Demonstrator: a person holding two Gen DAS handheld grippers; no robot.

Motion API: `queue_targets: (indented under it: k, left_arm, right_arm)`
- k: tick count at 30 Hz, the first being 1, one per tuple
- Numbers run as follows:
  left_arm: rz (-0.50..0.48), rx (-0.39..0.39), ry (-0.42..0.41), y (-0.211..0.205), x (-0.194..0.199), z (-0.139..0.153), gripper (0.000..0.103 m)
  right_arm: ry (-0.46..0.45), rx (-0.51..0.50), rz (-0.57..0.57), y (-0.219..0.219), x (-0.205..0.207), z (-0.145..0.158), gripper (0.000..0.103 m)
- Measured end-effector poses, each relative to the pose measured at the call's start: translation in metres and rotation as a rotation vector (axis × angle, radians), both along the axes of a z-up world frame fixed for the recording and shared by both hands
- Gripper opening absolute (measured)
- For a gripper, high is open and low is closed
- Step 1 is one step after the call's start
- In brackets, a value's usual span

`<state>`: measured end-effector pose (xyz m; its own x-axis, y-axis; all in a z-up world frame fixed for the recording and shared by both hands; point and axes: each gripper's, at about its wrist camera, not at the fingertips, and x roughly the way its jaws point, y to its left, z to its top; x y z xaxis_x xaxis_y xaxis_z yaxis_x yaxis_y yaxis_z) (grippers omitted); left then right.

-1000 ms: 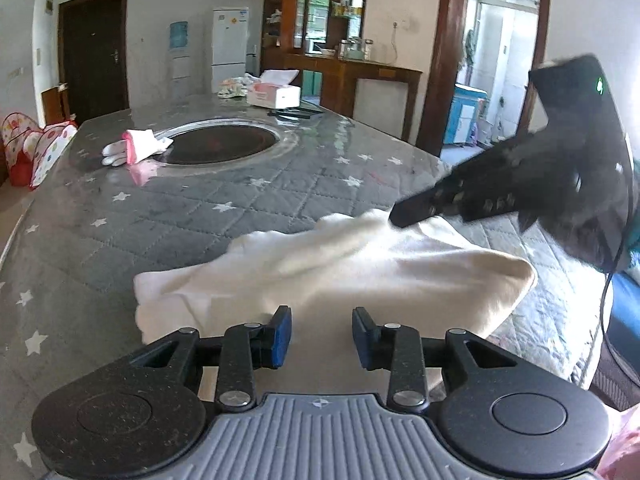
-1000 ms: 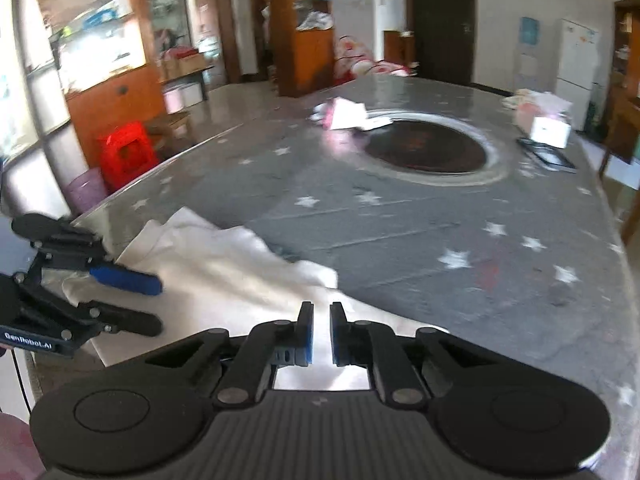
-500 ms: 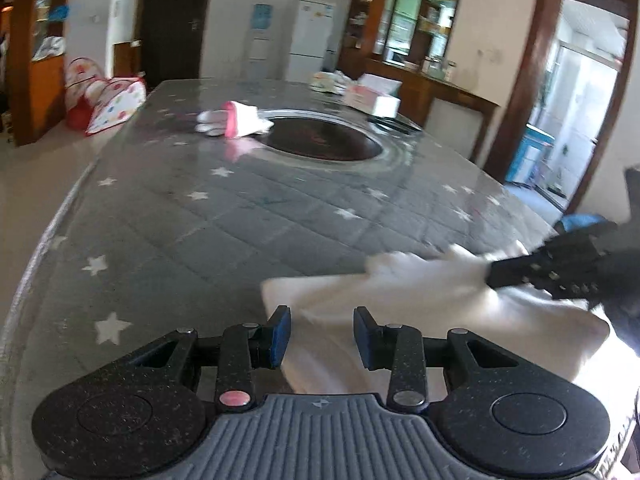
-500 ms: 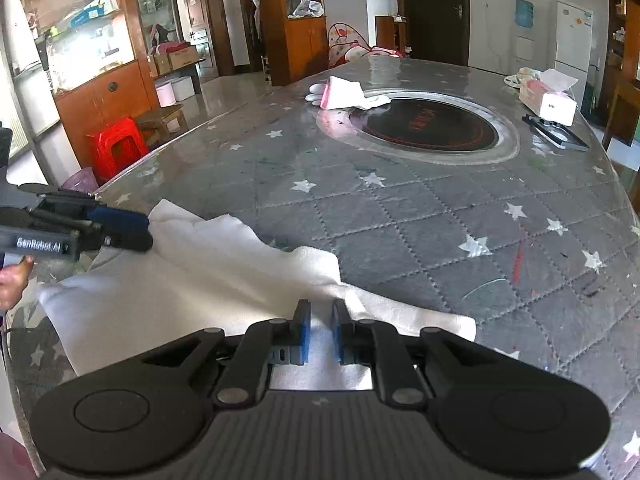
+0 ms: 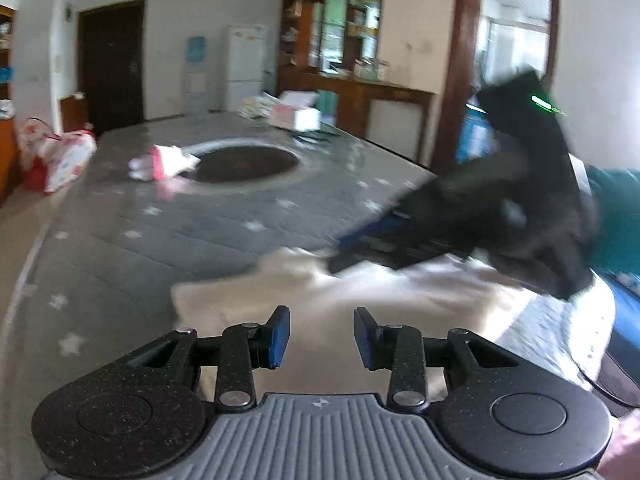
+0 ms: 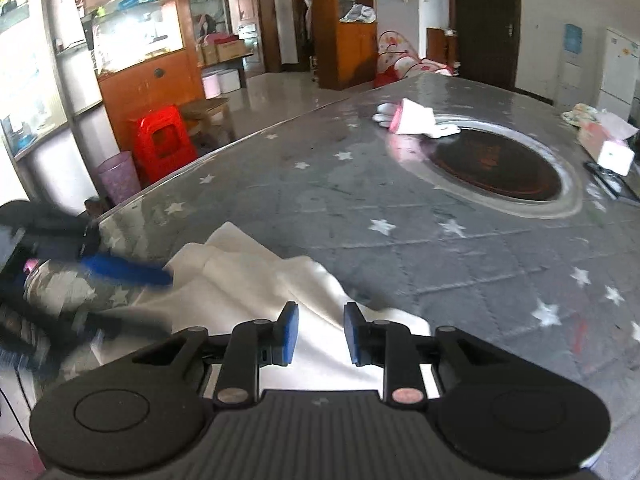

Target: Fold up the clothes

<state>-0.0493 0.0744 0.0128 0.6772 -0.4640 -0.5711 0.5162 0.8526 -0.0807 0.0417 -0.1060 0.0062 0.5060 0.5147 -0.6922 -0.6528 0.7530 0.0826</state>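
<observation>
A cream white garment [image 5: 352,292] lies partly folded and creased on the near corner of the grey starred table; it also shows in the right wrist view [image 6: 256,276]. My left gripper [image 5: 321,336] is open and empty just above the garment's near edge. My right gripper [image 6: 318,332] is open and empty over the cloth. In the left wrist view the right gripper [image 5: 340,252] comes in blurred from the right, its tips at the cloth's far edge. In the right wrist view the left gripper [image 6: 160,280] is blurred at the left, by the cloth.
The grey quilted table cover [image 6: 440,248] has a round dark inset [image 6: 496,168] in its middle. A pink and white glove [image 6: 412,120] lies beside the inset. A tissue box [image 6: 608,148] sits at the far end. A red stool [image 6: 164,144] stands on the floor to the left.
My right gripper has opened; it was shut before. Both grippers have shifted over the garment, and the cloth now shows more creases near its far edge.
</observation>
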Motion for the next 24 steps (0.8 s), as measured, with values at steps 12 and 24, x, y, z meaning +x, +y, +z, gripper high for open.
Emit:
queue_targets:
  k: [12,24]
  left_arm:
    - [-0.053,-0.002,0.028,-0.007,-0.02,-0.02,0.04]
    - [-0.052,-0.02,0.032,-0.004,-0.022,-0.02,0.041]
  right_arm:
    - [0.004,-0.02,-0.032,0.021,0.017,-0.009,0.024]
    - [-0.019,-0.047,0.043,0.05,0.017,-0.011,0.024]
